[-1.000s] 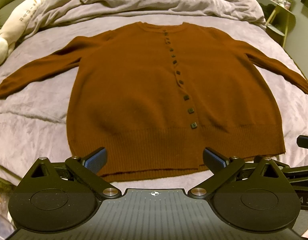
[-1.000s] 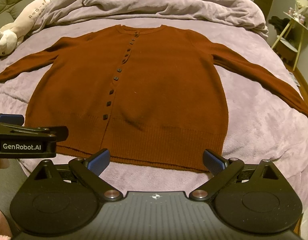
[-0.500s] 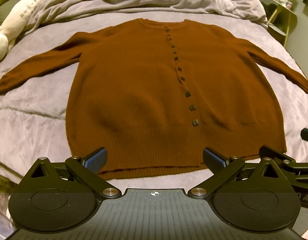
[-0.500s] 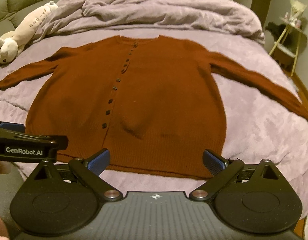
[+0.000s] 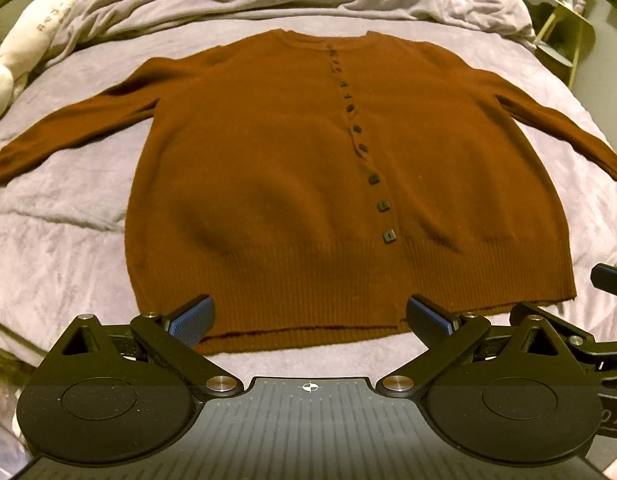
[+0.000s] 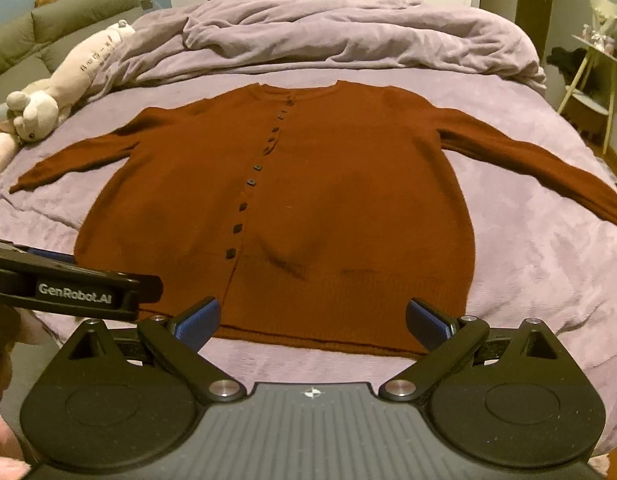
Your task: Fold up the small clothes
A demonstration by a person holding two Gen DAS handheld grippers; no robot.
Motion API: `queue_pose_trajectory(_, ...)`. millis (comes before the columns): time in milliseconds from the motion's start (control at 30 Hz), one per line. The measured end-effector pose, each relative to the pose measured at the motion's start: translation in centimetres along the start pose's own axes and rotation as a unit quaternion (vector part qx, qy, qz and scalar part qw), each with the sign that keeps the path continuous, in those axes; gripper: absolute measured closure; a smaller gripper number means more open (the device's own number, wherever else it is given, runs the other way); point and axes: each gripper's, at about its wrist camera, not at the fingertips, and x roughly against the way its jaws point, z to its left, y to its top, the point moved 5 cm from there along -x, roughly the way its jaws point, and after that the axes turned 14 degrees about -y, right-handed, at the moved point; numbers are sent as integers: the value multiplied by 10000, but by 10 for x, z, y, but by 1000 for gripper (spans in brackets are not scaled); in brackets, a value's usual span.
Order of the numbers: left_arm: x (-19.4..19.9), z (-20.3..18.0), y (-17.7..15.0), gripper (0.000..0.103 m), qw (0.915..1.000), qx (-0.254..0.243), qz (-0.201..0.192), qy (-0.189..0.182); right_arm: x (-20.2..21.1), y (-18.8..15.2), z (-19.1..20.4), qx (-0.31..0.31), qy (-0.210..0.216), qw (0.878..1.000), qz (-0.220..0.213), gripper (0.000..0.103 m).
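The brown cardigan (image 5: 292, 184) lies flat on the bed (image 5: 60, 248), buttoned front up, sleeves spread to either side, hem nearest me; that layout exposes every edge for folding. My left gripper (image 5: 308, 320) hovers just short of the hem, fingers spread wide, holding nothing. My right gripper (image 6: 312, 320) matches it beside the left, fingers wide and empty. I judge no fold is begun; both are poised to take the hem or sleeves.

Rumpled duvet (image 6: 348, 36) at bed's far end; plush toy (image 6: 64, 92) left.
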Motion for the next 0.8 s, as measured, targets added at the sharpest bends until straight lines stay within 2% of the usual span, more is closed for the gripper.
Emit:
queue_pose_trajectory(267, -8, -2, -2, 0, 9999, 46, 39, -134, -5, -7, -4, -231, 398, 9989, 27, 4)
queue_pose_trajectory(433, -11, 0, 2, 0, 9992, 131, -246, -302, -15, -12, -18, -600, 675, 9959, 94, 5)
queue_pose_trajectory(533, -19, 3, 9, 0, 9986, 159, -365, -352, -27, -15, -34, -836, 729, 9937, 141, 14)
queue_pose_trajectory(667, -25, 5, 32, 0, 9972, -152, -697, -233, -42, -3, -82, -1175, 400, 9922, -98, 33)
queue_pose_trajectory(700, -26, 6, 41, 0, 9962, -262, -814, -136, -47, 4, -103, -1364, 202, 9902, -227, 34)
queue_pose_trajectory(767, -31, 9, 59, 0, 9942, -408, -990, 89, -59, 19, -149, -1891, -150, 9810, -404, 35)
queue_pose_trajectory(800, -35, 13, 70, 0, 9934, -417, -1050, 181, -67, 25, -178, -2266, -310, 9724, -461, 37)
